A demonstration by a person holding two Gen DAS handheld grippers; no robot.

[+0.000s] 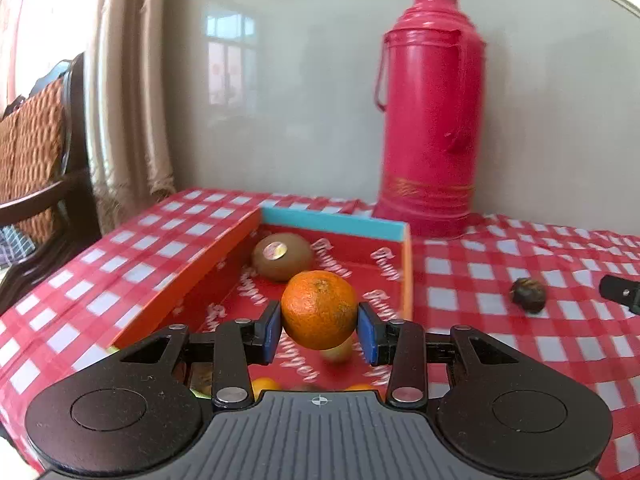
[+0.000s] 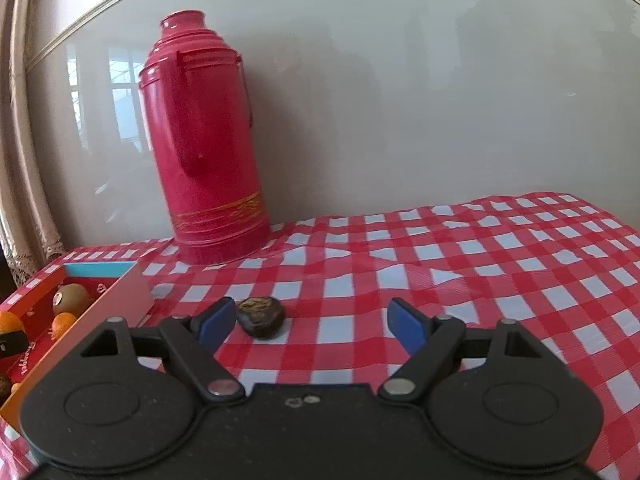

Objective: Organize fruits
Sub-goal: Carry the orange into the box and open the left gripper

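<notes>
Both blue pads [image 1: 272, 330] of my left gripper [image 1: 319, 332] pinch an orange [image 1: 319, 309], held above the red box [image 1: 394, 264] near a kiwi [image 1: 282, 256]. My right gripper [image 2: 310, 322] gapes wide, a dark wrinkled fruit [image 2: 260, 317] beside its left fingertip.

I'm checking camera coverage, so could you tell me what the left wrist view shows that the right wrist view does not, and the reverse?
Only the left wrist view shows the left gripper shut on the orange above the box, plus a chair and curtain. Only the right wrist view shows the open right gripper whole, and the cloth stretching right. Both show the red thermos, the kiwi, and the dark fruit lying outside the box.
</notes>
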